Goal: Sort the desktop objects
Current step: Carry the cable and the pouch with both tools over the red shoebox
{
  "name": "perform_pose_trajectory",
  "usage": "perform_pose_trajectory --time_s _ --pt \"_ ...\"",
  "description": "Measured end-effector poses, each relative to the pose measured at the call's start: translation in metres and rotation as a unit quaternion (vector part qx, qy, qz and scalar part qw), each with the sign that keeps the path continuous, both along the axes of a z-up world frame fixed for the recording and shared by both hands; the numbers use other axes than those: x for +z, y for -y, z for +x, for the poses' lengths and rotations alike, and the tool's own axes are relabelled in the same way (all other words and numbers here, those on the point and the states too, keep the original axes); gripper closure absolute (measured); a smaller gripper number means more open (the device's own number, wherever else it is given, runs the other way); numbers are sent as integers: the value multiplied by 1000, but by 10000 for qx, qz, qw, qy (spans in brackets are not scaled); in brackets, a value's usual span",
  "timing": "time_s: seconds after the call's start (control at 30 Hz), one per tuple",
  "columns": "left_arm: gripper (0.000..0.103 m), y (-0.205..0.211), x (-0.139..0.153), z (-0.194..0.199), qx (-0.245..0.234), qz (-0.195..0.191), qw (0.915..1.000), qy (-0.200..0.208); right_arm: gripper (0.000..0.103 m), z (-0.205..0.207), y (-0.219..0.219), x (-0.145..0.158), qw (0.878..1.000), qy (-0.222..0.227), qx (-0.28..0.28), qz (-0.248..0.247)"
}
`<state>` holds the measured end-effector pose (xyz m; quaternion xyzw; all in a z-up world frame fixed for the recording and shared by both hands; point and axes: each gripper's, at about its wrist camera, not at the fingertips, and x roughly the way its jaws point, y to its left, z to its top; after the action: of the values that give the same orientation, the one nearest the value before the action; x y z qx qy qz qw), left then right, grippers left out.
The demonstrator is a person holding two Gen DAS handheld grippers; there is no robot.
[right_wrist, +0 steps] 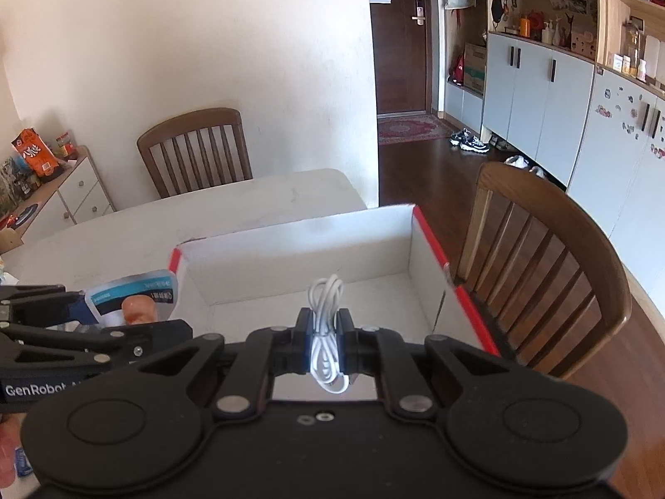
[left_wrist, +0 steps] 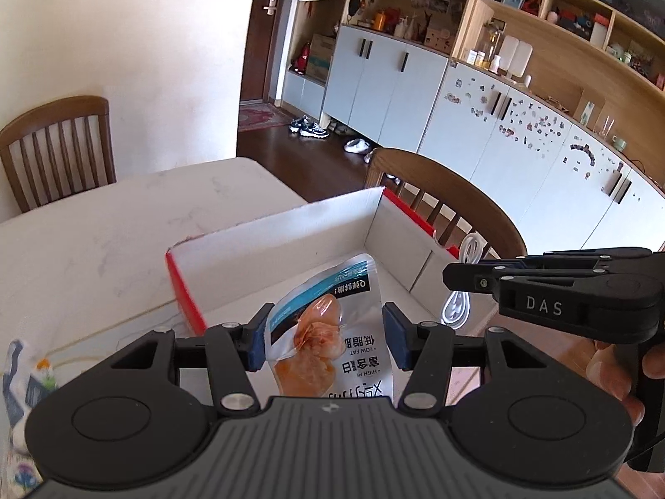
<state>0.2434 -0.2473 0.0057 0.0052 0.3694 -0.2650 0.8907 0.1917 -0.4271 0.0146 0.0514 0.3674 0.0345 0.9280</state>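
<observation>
Left wrist view first: the left gripper [left_wrist: 323,339] has its blue pads spread wide, and the snack pouch [left_wrist: 332,328] stands tilted between them over the open box [left_wrist: 291,228]; whether either pad touches it, cannot tell. At three o'clock the right gripper [left_wrist: 469,280] comes in side-on, a loop of white cable [left_wrist: 457,303] hanging beneath.

Right wrist view gives what that side-on look hides: the right gripper [right_wrist: 323,339] has its jaws narrowed onto the coiled white cable [right_wrist: 326,332], held above the box [right_wrist: 299,245] interior. The left gripper [right_wrist: 104,324] and pouch [right_wrist: 133,295] sit at nine o'clock.

Count: one pouch, one cable, one box, two wooden chairs [right_wrist: 195,149] around the white table [right_wrist: 257,195]
</observation>
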Motion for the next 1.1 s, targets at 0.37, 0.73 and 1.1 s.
perform_pose_trajectory --time_s 0.37,0.73,1.1 --pt "48 32 -33 55 -222 296 9985 -415 93 50 12 -27 9992 -377 123 6" --pt "48 63 -77 81 -550 985 9890 -952 93 78 13 -70 9945 -941 458 -94" --pt "48 78 -99 91 -851 1475 9749 -1431 93 98 31 -103 9866 -1586 392 32"
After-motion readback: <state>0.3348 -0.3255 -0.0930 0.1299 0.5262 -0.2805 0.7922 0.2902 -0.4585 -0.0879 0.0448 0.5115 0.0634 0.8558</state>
